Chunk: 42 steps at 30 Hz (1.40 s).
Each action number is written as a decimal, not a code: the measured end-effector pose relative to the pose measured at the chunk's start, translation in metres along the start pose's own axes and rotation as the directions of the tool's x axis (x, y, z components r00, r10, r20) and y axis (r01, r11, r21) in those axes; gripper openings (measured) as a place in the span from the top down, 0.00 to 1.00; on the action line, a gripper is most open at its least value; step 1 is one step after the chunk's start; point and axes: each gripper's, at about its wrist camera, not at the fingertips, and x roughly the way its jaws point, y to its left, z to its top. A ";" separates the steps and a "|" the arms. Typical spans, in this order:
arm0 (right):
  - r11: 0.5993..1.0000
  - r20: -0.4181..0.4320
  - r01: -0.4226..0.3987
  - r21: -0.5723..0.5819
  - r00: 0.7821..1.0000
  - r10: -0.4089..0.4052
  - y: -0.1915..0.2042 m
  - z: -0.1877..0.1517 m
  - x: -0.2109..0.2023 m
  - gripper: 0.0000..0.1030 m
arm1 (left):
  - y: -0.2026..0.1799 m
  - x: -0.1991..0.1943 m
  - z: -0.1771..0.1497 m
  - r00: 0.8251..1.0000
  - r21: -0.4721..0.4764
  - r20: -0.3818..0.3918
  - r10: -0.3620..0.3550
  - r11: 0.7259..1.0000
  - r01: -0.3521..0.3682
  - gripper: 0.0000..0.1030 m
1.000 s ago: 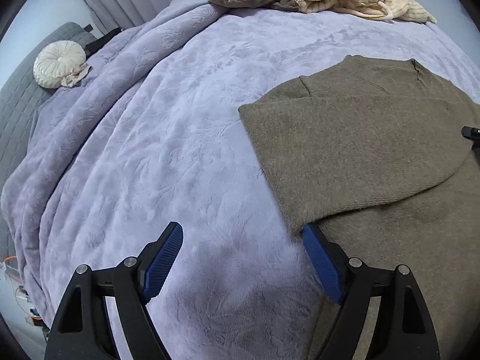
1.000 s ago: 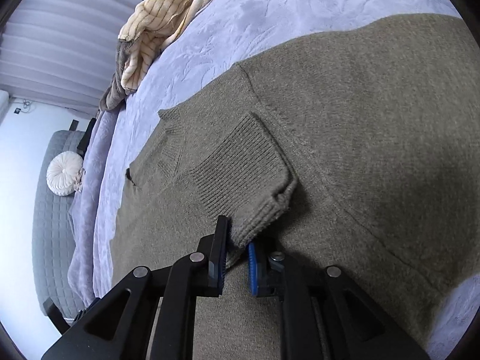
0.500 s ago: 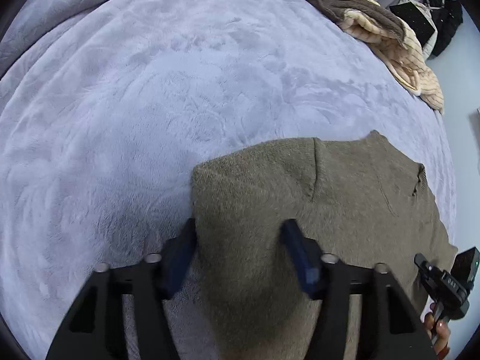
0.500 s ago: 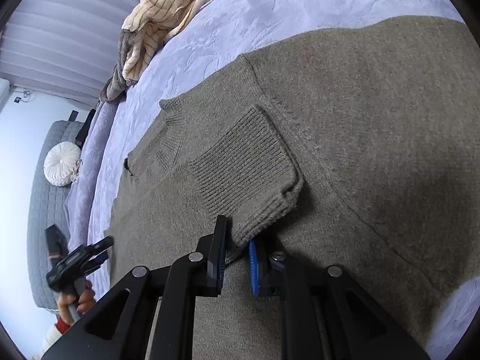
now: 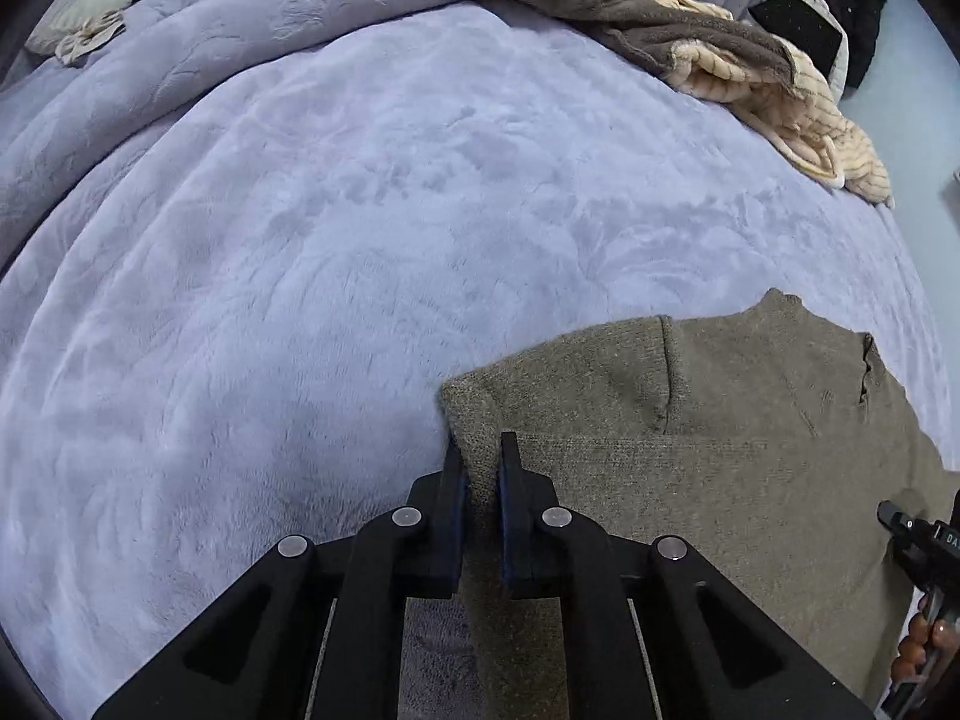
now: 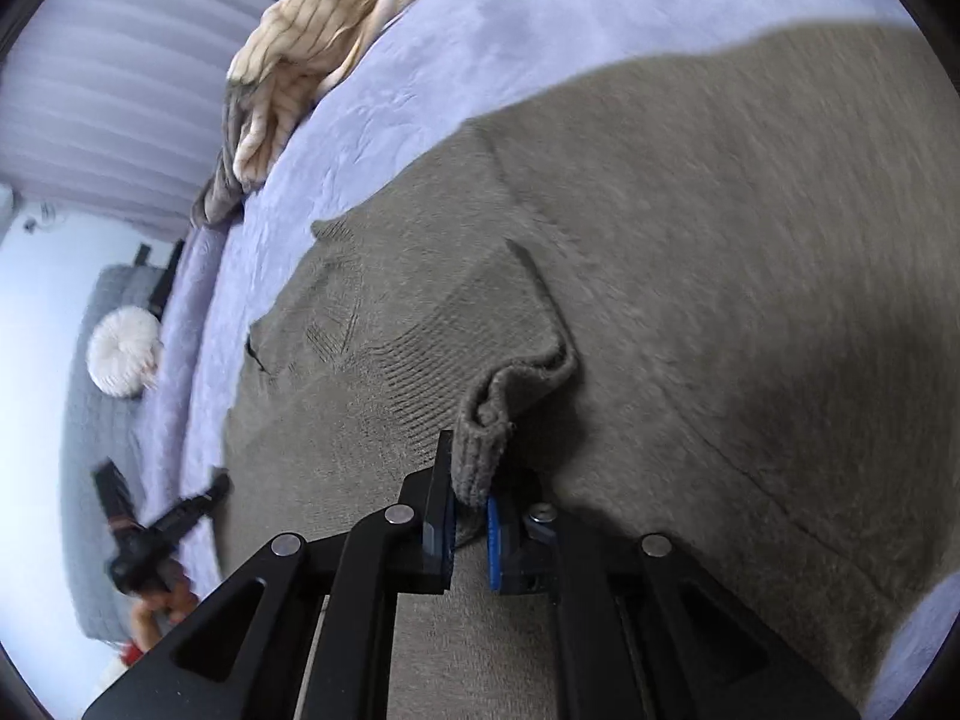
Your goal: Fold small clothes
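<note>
An olive-brown knit sweater [image 5: 708, 468] lies flat on the lavender bedspread [image 5: 360, 240], with one sleeve folded across its body. My left gripper [image 5: 480, 462] is shut on the sweater's folded left edge near the shoulder corner. In the right wrist view the sweater [image 6: 690, 252] fills most of the frame. My right gripper [image 6: 471, 474] is shut on the ribbed sleeve cuff [image 6: 486, 438], which is lifted and bunched above the sweater body. The neckline [image 6: 330, 276] lies to the upper left of it.
A pile of cream striped and brown clothes [image 5: 690, 54] lies at the far edge of the bed; it also shows in the right wrist view [image 6: 306, 54]. A round white cushion [image 6: 123, 354] sits on a grey sofa beside the bed. Dark items [image 5: 840, 6] lie at the far right.
My left gripper moved onto the sweater's left edge and closed on it. My right gripper, still shut on the cuff, has lifted it so the cuff bunches up.
</note>
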 end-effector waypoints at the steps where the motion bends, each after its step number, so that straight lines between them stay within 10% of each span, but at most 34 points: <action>1: 1.000 -0.002 -0.002 0.003 1.000 0.002 -0.002 0.000 -0.003 0.94 | 0.004 -0.003 -0.001 1.000 -0.019 0.009 0.011 1.000 -0.011 0.87; 7: 0.997 -0.006 0.063 -0.035 0.998 -0.063 -0.001 -0.001 -0.022 0.90 | 0.014 -0.026 0.001 0.953 -0.006 0.062 0.298 0.955 -0.298 0.87; 23: 1.000 -0.041 0.026 0.012 0.999 -0.025 -0.010 -0.021 -0.050 0.63 | -0.115 -0.057 -0.079 0.996 0.152 -0.027 0.088 0.985 -0.083 0.86; 24: 1.000 -0.041 0.023 0.016 0.999 -0.023 -0.010 -0.021 -0.051 0.63 | -0.126 -0.054 -0.084 0.996 0.169 -0.036 0.077 0.983 -0.070 0.79; 25: 1.000 -0.041 0.019 0.020 0.999 -0.018 -0.012 -0.020 -0.053 0.63 | -0.135 -0.052 -0.088 0.996 0.181 -0.046 0.073 0.981 -0.064 0.37; 27: 1.000 -0.041 0.010 0.027 0.999 -0.009 -0.014 -0.020 -0.056 0.62 | -0.153 -0.053 -0.095 0.995 0.196 -0.026 0.092 0.977 -0.085 0.06; 42: 0.997 0.008 -0.008 0.082 1.000 0.008 -0.051 -0.018 -0.094 0.62 | -0.276 -0.026 -0.085 0.999 0.289 -0.036 -0.005 0.957 0.015 0.06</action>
